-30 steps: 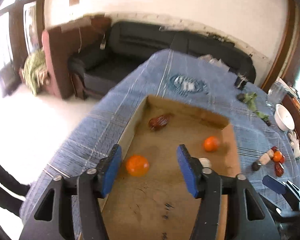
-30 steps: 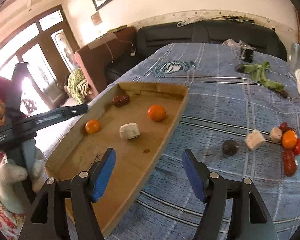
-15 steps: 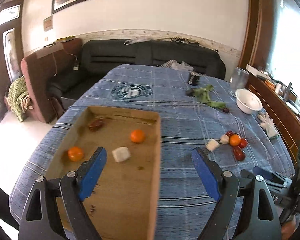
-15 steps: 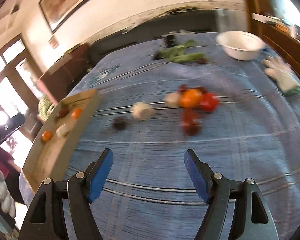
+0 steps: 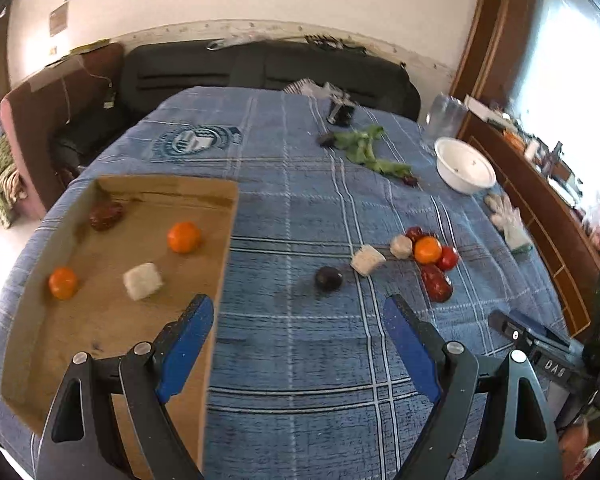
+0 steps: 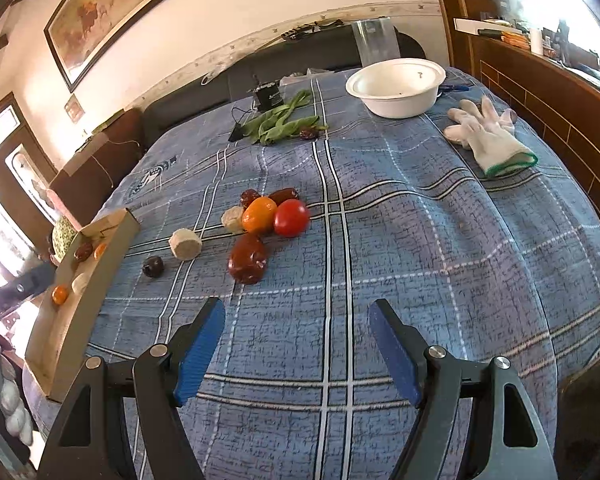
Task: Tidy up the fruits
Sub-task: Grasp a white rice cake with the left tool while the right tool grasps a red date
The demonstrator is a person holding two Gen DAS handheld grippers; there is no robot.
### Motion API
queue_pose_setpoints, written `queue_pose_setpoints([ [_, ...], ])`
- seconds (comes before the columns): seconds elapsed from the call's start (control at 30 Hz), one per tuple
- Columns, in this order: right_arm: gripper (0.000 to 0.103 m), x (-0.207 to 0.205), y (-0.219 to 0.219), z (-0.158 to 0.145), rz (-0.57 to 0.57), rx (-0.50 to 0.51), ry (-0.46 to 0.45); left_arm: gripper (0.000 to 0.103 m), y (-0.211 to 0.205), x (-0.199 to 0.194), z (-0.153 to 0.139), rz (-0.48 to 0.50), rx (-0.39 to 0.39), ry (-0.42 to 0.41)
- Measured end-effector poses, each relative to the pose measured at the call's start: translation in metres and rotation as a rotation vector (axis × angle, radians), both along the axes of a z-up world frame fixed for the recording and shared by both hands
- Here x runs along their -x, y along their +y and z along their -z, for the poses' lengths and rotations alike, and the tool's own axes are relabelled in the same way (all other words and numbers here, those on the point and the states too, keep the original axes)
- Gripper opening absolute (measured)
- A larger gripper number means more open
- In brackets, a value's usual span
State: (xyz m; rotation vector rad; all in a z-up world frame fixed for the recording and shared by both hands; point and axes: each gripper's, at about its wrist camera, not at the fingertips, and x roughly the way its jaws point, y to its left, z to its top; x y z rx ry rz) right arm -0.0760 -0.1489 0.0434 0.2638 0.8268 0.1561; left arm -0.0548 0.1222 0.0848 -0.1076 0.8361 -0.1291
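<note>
A cardboard tray [image 5: 100, 332] on the blue checked cloth holds two oranges [image 5: 184, 236], a pale block [image 5: 143, 281] and a dark red fruit [image 5: 105, 215]. A loose pile lies right of it: dark plum [image 5: 328, 279], pale piece [image 5: 367, 259], orange [image 5: 427, 249], red tomato [image 5: 448, 258], dark red fruit [image 5: 437, 284]. My left gripper [image 5: 296, 320] is open and empty, above the tray's right wall. My right gripper [image 6: 296, 324] is open and empty, short of the dark red fruit [image 6: 247, 258] and the tomato [image 6: 291, 218].
A white bowl [image 6: 396, 84], a white glove [image 6: 488, 136], green leaves [image 6: 280, 122] and a small black device [image 6: 266, 96] lie at the far side. A clear jug [image 6: 374, 40] stands behind the bowl. A sofa [image 5: 260, 76] lies beyond the table.
Both views have swung right, from the tray to the loose fruit pile. The right gripper has come closer to the pile. Both grippers stayed open.
</note>
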Motion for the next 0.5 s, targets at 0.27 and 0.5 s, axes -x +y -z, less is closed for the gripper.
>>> queue_pose_setpoints([
  [0.27, 0.079, -0.031, 0.029, 0.006, -0.081, 0.056, 0.018, 0.081, -0.046, -0.049, 0.013, 0.145, -0.114, 0.004],
  [0.5, 0.062, -0.056, 0.048, 0.013, -0.113, 0.096, 0.024, 0.063, -0.070, -0.089, 0.039, 0.241, -0.138, 0.045],
])
